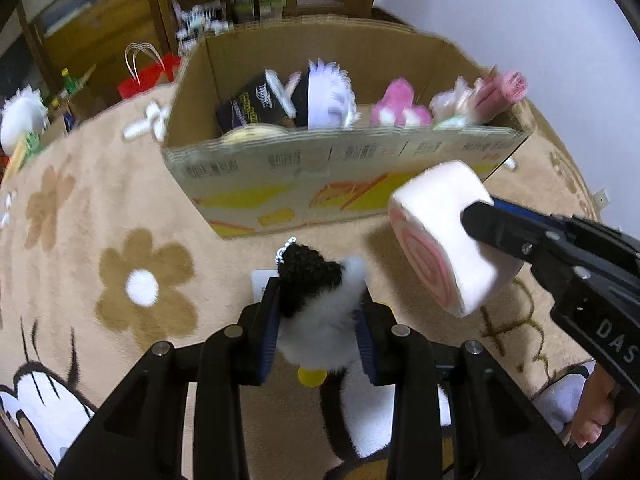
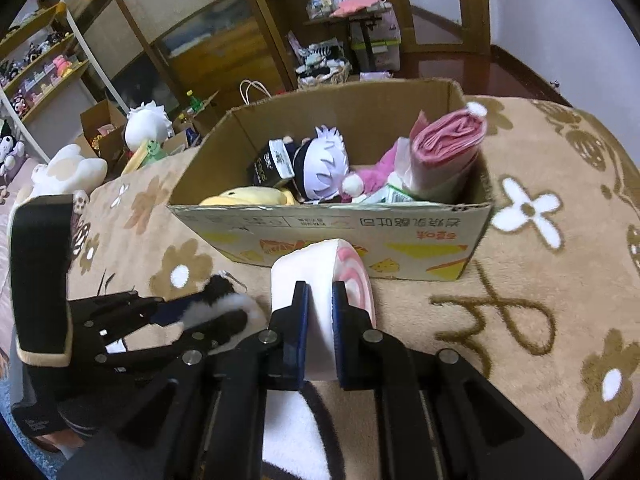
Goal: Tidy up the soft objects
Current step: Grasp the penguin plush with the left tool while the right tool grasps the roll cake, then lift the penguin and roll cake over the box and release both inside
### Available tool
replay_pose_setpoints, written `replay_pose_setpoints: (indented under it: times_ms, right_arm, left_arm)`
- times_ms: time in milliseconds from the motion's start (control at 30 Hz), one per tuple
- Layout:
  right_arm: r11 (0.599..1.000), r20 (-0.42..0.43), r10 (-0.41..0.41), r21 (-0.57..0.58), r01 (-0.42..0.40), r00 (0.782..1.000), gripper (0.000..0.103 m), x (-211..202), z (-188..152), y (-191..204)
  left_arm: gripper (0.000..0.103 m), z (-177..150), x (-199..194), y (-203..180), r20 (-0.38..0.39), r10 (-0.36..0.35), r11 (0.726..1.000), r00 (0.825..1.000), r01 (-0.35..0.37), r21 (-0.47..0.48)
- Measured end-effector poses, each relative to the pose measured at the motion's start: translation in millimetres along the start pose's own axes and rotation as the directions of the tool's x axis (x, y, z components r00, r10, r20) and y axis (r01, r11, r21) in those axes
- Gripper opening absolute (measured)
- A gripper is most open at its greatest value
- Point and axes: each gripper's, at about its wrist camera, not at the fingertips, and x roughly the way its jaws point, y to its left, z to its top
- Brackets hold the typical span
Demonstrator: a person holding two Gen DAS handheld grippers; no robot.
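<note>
My left gripper (image 1: pixel 318 300) is shut on a small black-and-white fluffy plush (image 1: pixel 320 312) and holds it above the rug, in front of the cardboard box (image 1: pixel 320 160). My right gripper (image 2: pixel 320 294) is shut on a white roll-shaped plush with a pink swirl face (image 2: pixel 320 276); it also shows in the left wrist view (image 1: pixel 448 240), to the right of the left gripper. The box (image 2: pixel 400 236) holds several soft toys: a white-haired doll (image 2: pixel 324 164), a yellow plush (image 2: pixel 244 196), pink plush (image 2: pixel 384 172) and a pink roll (image 2: pixel 448 140).
A beige rug with flower patterns (image 2: pixel 560 280) covers the surface. White plush toys (image 2: pixel 148 120) and small boxes stand at the left. Wooden shelves (image 2: pixel 320 20) with clutter are behind the box. A red bag (image 1: pixel 148 76) stands at back left.
</note>
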Motion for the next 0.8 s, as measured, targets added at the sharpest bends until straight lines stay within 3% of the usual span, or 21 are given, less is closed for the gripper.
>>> replay_pose_setpoints:
  times_ms: [133,300,367,567,800]
  right_arm:
    - [1.0,0.045,-0.003,0.011,0.003,0.999,0.012,-21.4,-1.9,-1.6]
    - [1.0,0.14,-0.01,0.0,0.01,0.99,0.012,-54.3,-1.1,7.1]
    - [1.0,0.19,-0.013,-0.012,0.015,0.982,0.012,-69.9,-0.6,12.5]
    - [0.998,0.329,-0.038,-0.028,0.05,0.944,0.012,-107.4,3.9,31.5]
    - [0.993,0.454,-0.076,-0.052,0.111,0.888,0.012,-129.7,15.0,47.3]
  left_arm:
    - [0.032,0.5,-25.5,-1.6,0.049,-0.047,0.999,0.998,0.047,-0.001]
    - [0.032,6.7,-72.2,-4.2,0.205,-0.008,0.999,0.979,0.0,0.04]
    - [0.032,8.8,-86.5,-0.1,0.28,0.007,0.999,0.96,-0.017,0.035]
    - [0.032,16.4,-141.0,3.7,0.497,0.078,0.994,0.864,-0.104,0.024]
    - [0.032,31.1,-167.6,11.5,0.581,0.107,0.99,0.807,-0.14,0.012]
